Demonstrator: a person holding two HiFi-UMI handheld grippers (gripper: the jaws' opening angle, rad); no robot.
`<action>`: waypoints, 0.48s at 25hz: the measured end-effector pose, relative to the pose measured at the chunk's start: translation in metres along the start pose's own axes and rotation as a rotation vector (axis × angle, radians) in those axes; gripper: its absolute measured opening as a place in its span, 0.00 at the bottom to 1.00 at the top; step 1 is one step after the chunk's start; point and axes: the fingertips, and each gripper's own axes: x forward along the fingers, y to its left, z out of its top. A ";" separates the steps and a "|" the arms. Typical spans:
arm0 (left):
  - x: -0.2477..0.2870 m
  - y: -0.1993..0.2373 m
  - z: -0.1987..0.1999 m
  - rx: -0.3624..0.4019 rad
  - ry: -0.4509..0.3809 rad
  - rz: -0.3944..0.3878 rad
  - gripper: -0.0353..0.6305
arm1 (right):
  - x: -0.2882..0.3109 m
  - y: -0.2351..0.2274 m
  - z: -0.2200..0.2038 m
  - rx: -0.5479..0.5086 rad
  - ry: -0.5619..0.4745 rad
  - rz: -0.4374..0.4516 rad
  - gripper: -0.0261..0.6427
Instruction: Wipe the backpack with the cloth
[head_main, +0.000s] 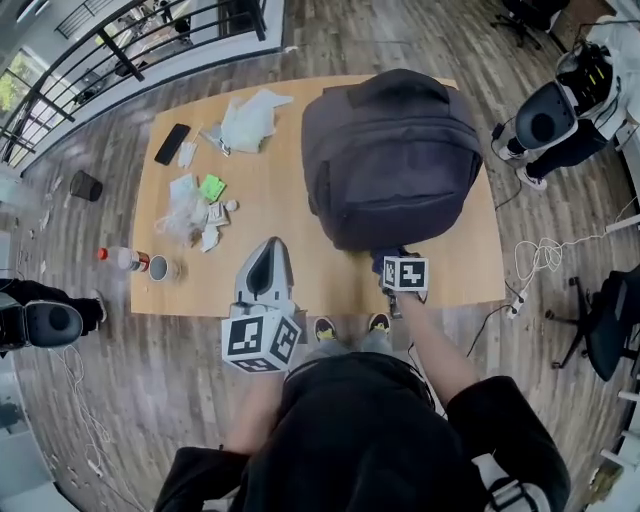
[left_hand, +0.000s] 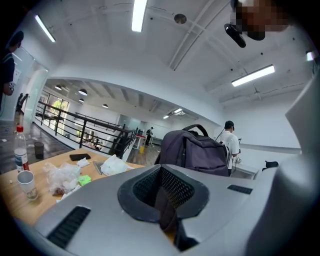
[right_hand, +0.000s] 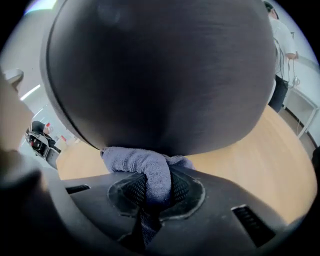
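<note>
The left gripper (head_main: 266, 252) hovers over the near edge of the table (head_main: 290, 215), its jaws pressed together on nothing, pointing roughly level towards the backpack (head_main: 390, 150). The backpack lies right of centre on the table, its lower end at the near edge. There the right gripper (head_main: 390, 262) pinches a fold of the blue cloth (right_hand: 150, 172) tight, with the wad touching the bag's dark face. The cloth looks soft and light and likely to bunch or drag free, so a deep bite on a thick fold suits it. The bag seems a limp fabric shell that may dent or slide under pressure; the free gripper could steady it by its top handle (left_hand: 196, 128)
</note>
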 end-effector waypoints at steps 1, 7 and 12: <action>-0.004 0.005 0.001 -0.001 -0.004 0.012 0.08 | 0.006 0.025 -0.002 0.002 0.002 0.044 0.10; -0.018 0.029 0.008 0.004 -0.011 0.067 0.08 | 0.039 0.146 0.009 -0.054 0.038 0.282 0.10; -0.014 0.028 0.007 -0.001 -0.002 0.069 0.08 | 0.028 0.102 0.001 -0.093 0.035 0.272 0.10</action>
